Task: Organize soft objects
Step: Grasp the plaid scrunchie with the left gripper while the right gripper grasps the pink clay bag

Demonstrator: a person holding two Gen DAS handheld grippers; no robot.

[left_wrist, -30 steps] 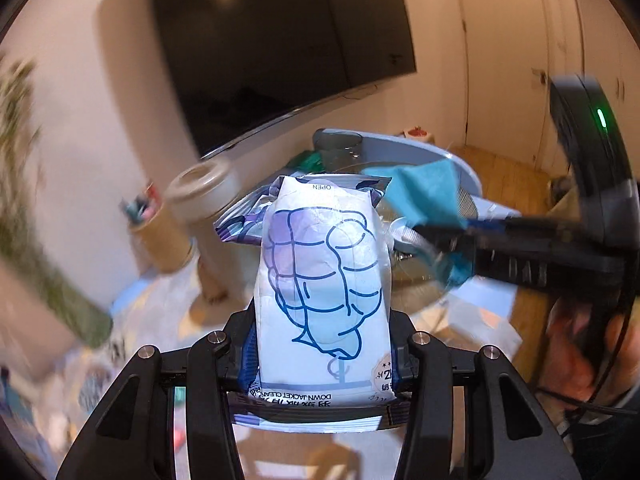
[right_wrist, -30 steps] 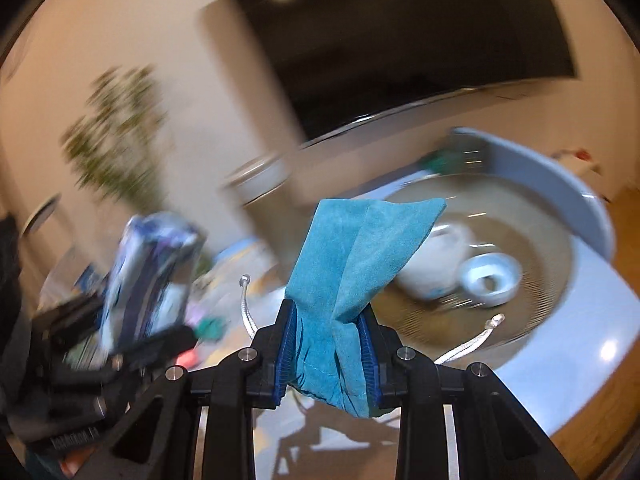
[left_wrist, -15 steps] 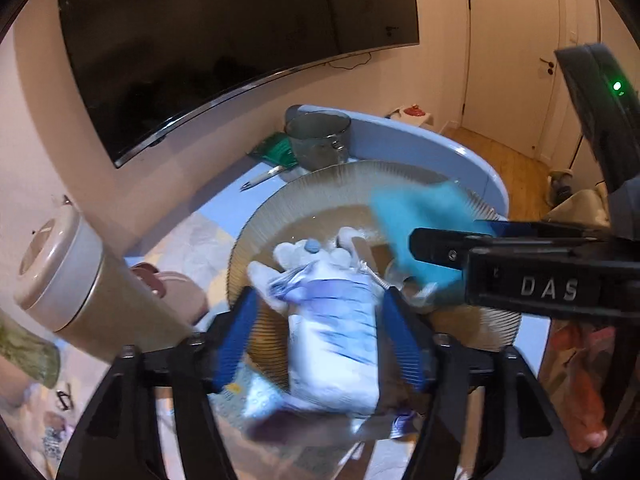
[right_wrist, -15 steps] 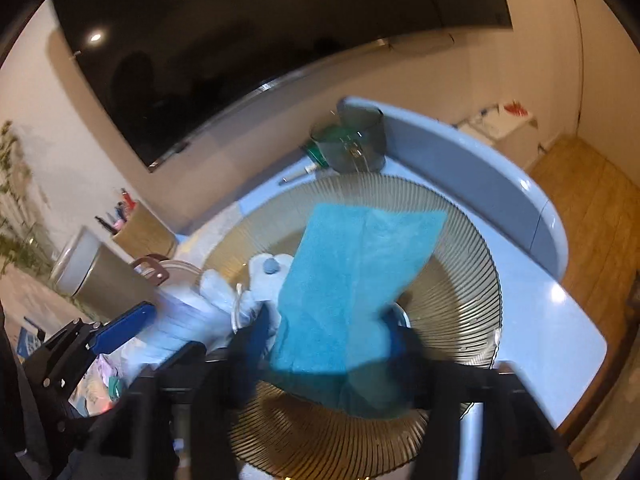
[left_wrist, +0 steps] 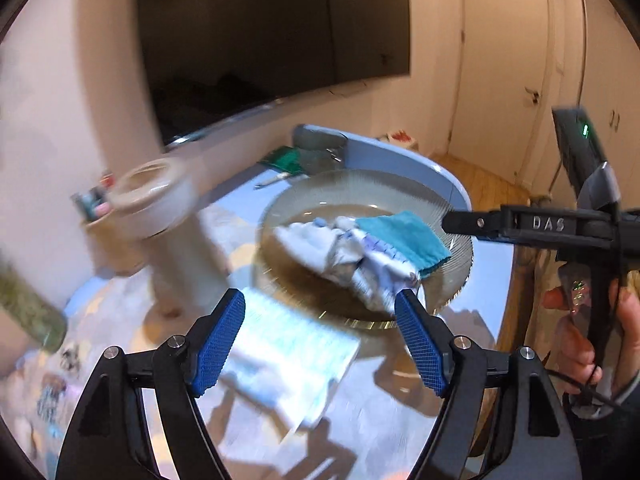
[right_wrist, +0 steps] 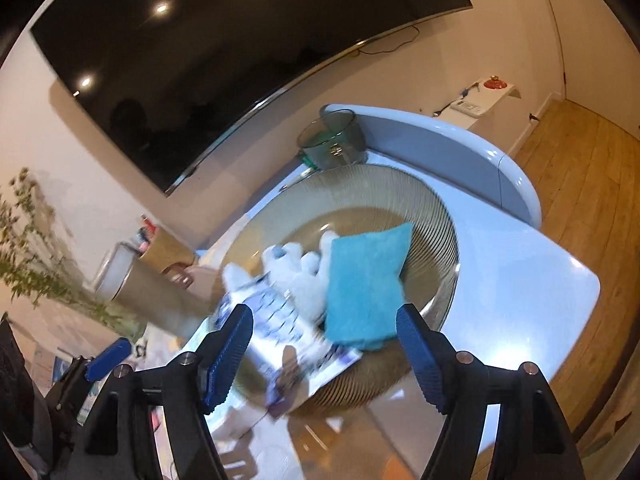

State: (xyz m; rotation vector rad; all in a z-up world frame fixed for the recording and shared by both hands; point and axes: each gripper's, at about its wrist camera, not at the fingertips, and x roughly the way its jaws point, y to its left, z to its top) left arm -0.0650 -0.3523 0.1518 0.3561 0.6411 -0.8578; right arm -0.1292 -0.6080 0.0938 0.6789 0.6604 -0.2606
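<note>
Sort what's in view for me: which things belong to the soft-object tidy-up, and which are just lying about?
Part of the job:
- teal cloth
- wipes packet
- white plush toy
- ribbed glass bowl holding all three
- both hand-held grippers, left and right, open

Just lying about:
- lidded tumbler
- grey glass jar
- pen holder
- plant

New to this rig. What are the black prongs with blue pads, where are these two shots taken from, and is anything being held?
No robot here: a person holds two handheld grippers, each with a fisheye camera looking along its own fingers. One picture looks past the left gripper, the other past the right gripper. The blue pads are the fingertips. Both stand open, holding nothing. The left view also shows the right gripper from the side, in the person's hand. On the blue table sits a ribbed glass bowl holding a teal cloth, a white plush toy and a wipes packet, which is blurred.
</note>
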